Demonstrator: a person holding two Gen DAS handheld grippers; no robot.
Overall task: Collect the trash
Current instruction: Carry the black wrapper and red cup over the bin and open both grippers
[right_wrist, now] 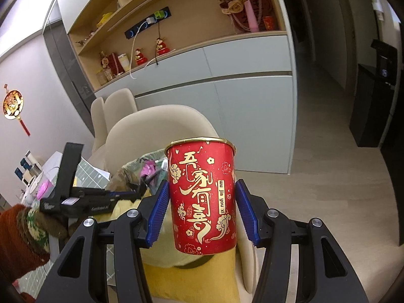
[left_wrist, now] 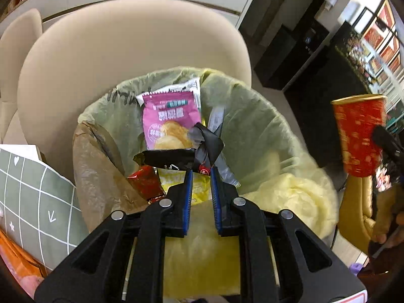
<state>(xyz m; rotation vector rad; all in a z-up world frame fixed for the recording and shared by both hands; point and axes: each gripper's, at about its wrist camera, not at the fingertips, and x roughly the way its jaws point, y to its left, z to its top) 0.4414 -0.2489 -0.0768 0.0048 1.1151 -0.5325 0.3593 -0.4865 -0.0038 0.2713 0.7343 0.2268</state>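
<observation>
My left gripper [left_wrist: 201,173] is shut on a crumpled black wrapper [left_wrist: 181,155] and holds it over the open mouth of a trash bin lined with a yellow-green bag [left_wrist: 255,123]. Inside the bin lie a pink snack packet [left_wrist: 168,123], a red wrapper [left_wrist: 145,181] and a yellow wrapper [left_wrist: 174,178]. My right gripper [right_wrist: 202,202] is shut on a red paper cup with gold lettering [right_wrist: 202,197], held upright in the air. The cup also shows at the right of the left wrist view [left_wrist: 359,135]. The left gripper [right_wrist: 135,192] and the bin [right_wrist: 141,166] show at the left of the right wrist view.
A beige chair back [left_wrist: 131,48] stands right behind the bin. A green grid-pattern cloth [left_wrist: 32,192] covers the table at the left. A yellow cushion [right_wrist: 192,282] lies below the cup. Grey cabinets and wooden shelves [right_wrist: 227,80] line the far wall.
</observation>
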